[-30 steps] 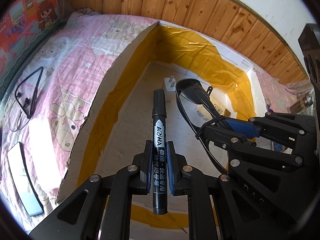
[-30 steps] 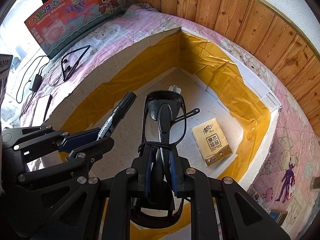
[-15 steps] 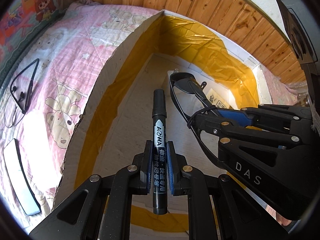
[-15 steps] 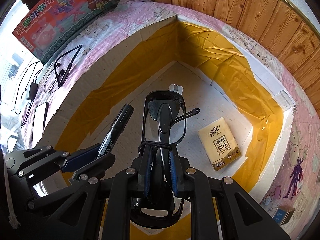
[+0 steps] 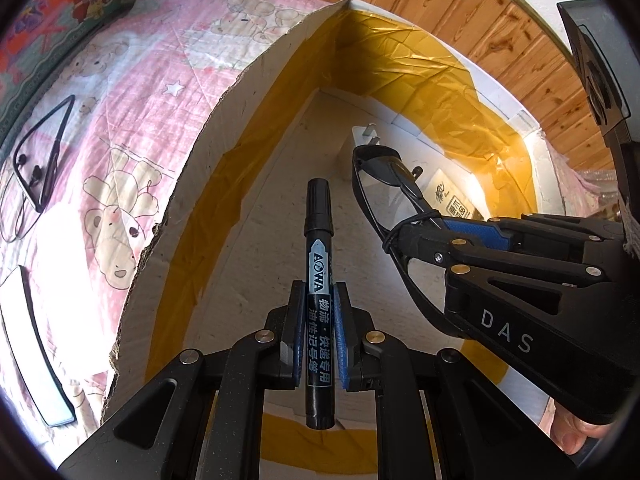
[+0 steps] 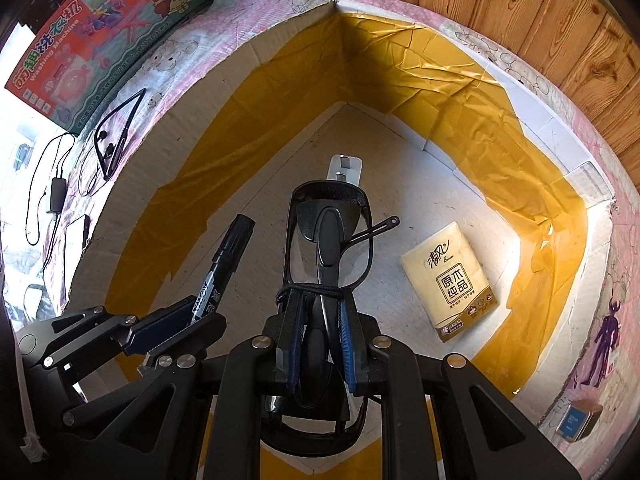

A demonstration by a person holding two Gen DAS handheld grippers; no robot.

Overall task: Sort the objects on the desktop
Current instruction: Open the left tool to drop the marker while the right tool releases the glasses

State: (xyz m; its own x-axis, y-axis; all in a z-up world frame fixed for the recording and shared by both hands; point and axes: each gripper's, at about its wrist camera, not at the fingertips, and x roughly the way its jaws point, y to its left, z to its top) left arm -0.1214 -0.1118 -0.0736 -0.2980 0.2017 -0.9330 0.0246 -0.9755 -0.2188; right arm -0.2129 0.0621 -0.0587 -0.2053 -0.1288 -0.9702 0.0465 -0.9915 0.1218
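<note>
Your left gripper [image 5: 319, 344] pinches the black marker pen [image 5: 319, 280], your right gripper [image 6: 321, 344] pinches the black folded glasses [image 6: 330, 248], both over the taped cardboard box [image 6: 532, 184] (tissues inside). Dropping carelessly could crack the lenses.

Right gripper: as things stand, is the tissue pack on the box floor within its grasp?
Probably not yet. The right gripper is shut on the folded glasses, so its jaws are occupied. The tissue pack lies uncovered on the box floor; the path looks free otherwise.
</note>
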